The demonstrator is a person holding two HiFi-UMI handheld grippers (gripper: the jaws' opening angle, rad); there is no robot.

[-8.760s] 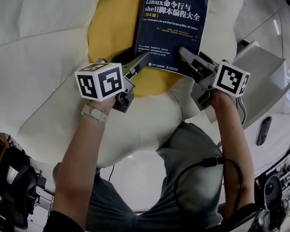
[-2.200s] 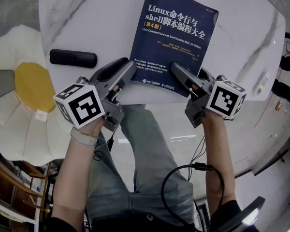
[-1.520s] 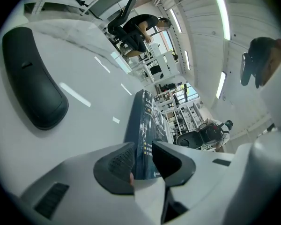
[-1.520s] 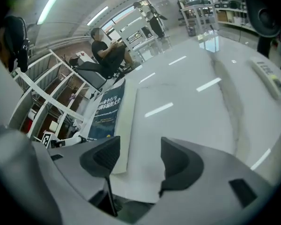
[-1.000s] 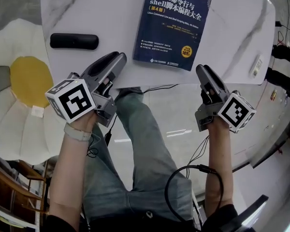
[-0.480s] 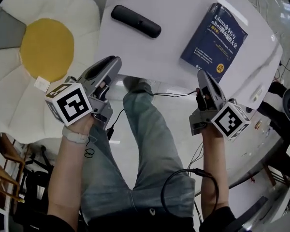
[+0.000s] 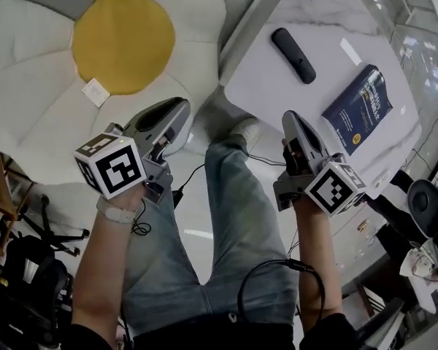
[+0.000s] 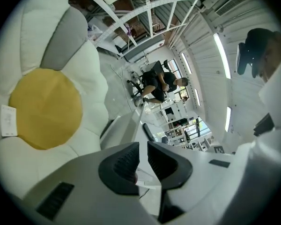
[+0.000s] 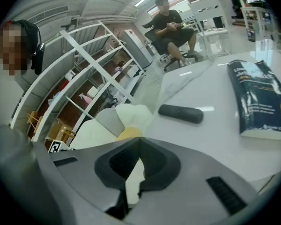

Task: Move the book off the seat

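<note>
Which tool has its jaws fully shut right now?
The right tool: its jaw tips meet, with nothing held. The left tool has just been closing its jaws, yet a narrow gap shows between them, empty too.

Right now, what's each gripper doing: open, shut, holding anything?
Left gripper: jaws have just been closing, narrow gap remains, nothing between them.
Right gripper: shut, empty.
</note>
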